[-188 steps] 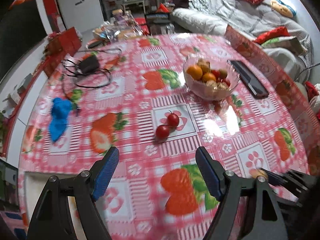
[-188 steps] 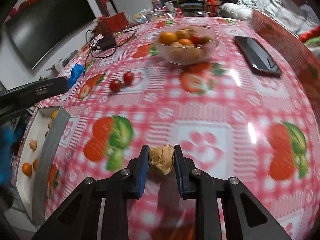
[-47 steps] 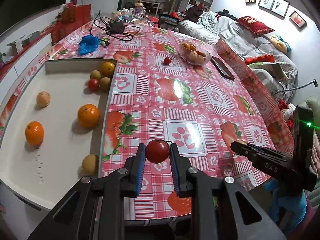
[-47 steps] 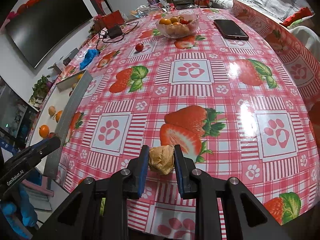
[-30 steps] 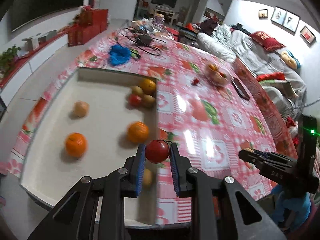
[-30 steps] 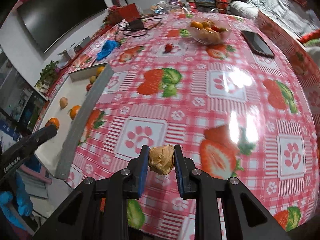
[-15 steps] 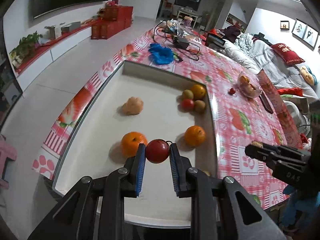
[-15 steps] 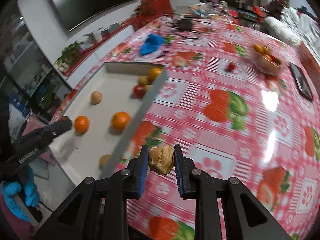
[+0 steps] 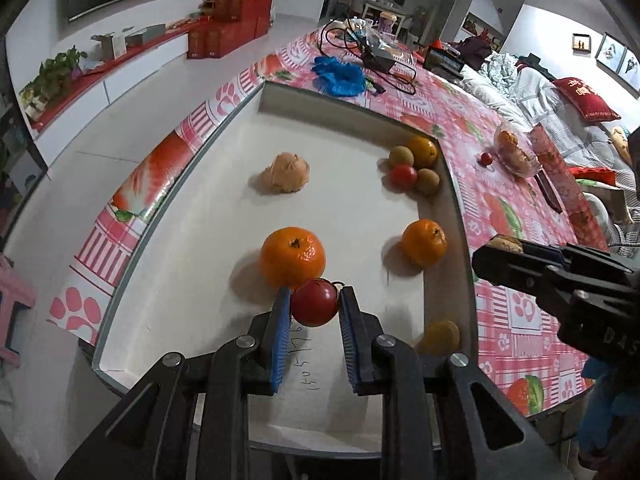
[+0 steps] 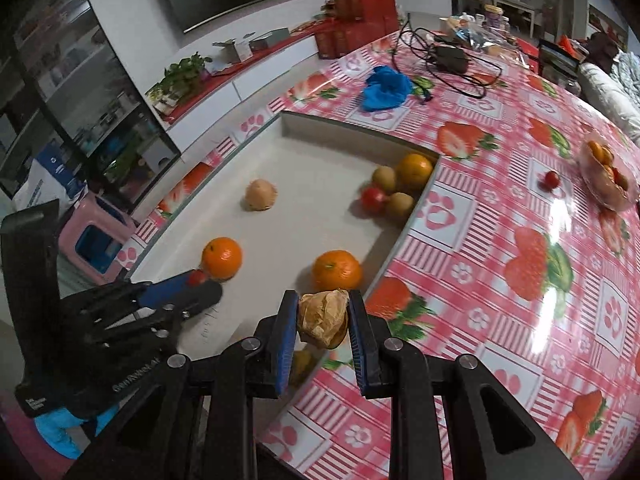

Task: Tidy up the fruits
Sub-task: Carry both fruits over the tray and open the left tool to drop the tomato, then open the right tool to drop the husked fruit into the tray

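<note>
A small red tomato sits clamped between the blue pads of the left hand-held gripper, low in the centre of the left wrist view, above the white tray. Right behind it in that view lies a large orange; whether the two touch cannot be told. A second orange lies to the right, near the tray's right wall. In the tray's upper right corner a cluster is packed together: another orange, two brownish-green fruits and a red tomato. A pale tan, wrinkled fruit lies alone in the upper middle of the tray, and a yellowish fruit sits by the right wall at the lower right, partly hidden by the gripper.

The right hand-held gripper is clenched on a papery, tan-husked fruit, at the lower centre of the right wrist view, over the tray's edge where it meets the table, which is covered in a pink checked cloth with strawberries and paw prints. In the left wrist view that gripper enters from the right edge.

Farther off, at the upper right of both views, a glass bowl of fruit stands on the table with a lone tomato just beside it. A crumpled blue cloth and a tangle of black cables lie beyond the tray, toward the top of the frame.
</note>
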